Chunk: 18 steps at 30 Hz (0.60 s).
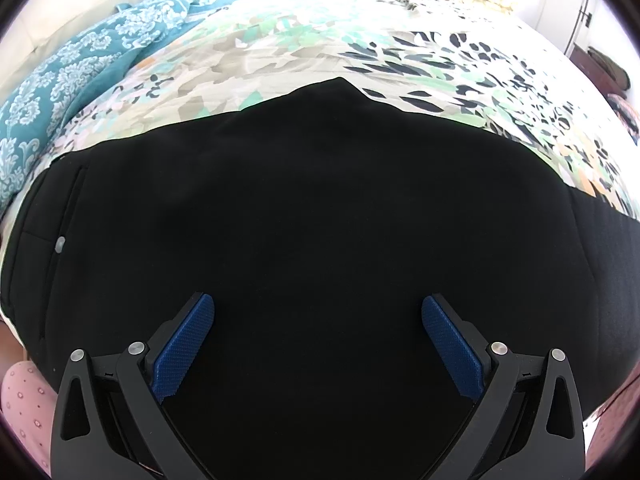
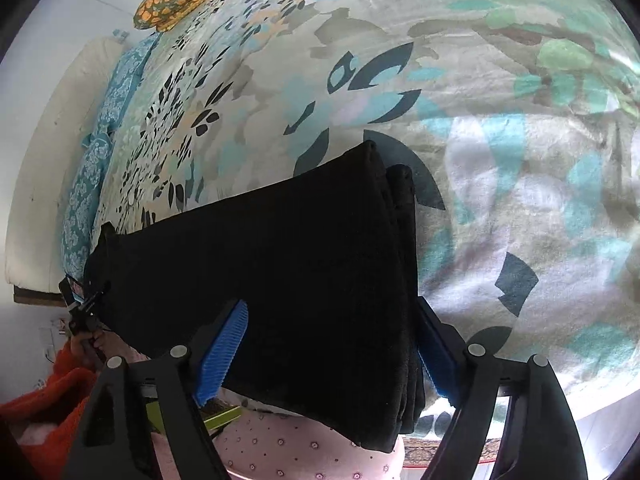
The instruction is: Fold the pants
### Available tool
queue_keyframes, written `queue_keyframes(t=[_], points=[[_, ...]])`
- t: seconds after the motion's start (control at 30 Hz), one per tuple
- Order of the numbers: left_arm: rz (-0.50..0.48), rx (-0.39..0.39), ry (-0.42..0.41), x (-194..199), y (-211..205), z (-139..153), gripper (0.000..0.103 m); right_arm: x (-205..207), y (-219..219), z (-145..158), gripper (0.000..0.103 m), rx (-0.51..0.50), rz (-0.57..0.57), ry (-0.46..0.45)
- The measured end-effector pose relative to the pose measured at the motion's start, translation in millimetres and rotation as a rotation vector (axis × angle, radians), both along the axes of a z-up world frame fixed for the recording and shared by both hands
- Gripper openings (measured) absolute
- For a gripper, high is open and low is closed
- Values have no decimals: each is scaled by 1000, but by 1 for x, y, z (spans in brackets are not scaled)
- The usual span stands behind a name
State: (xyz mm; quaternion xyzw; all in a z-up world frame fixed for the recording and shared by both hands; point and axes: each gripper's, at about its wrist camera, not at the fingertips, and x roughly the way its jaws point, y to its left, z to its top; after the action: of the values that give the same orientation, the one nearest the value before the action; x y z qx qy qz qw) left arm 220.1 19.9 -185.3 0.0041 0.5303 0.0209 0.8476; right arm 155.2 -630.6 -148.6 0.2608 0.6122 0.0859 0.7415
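— Starting at the left gripper (image 1: 318, 312): what is its state?
— Jaws spread wide, blue pads (image 1: 186, 344) clear of cloth on both sides. It hangs over the black pants (image 1: 320, 200), which fill the view beneath and beyond it.
— And the right gripper (image 2: 332, 340)?
— Jaws wide, straddling the folded end of the pants (image 2: 280, 272); whether the pads press the cloth I cannot tell.
— Position of the garment?
— Lying on the floral bedspread (image 2: 500, 180), at its near edge.
— Orientation?
— Long axis runs left to right across the left wrist view. In the right wrist view the stacked, layered end (image 2: 404, 240) sits at the right, with the length running away toward the left.
— Surroundings?
— Teal patterned cloth (image 1: 80, 64) lies beyond on the left.
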Motion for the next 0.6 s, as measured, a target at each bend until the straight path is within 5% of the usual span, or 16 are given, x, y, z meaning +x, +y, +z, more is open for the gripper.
queue_keyframes(t=[0.13, 0.47, 0.53, 0.6], points=[[-5, -3, -4, -1, 0, 0, 103, -3, -7, -6, 82, 146, -83, -25], [-2, -1, -7, 0, 0, -1, 103, 5, -2, -13, 69, 39, -148, 48], [-3, -1, -7, 0, 0, -1, 103, 4, -6, -14, 41, -26, -161, 77], [-4, -1, -6, 0, 0, -1, 103, 2, -9, -12, 29, -16, -166, 82]])
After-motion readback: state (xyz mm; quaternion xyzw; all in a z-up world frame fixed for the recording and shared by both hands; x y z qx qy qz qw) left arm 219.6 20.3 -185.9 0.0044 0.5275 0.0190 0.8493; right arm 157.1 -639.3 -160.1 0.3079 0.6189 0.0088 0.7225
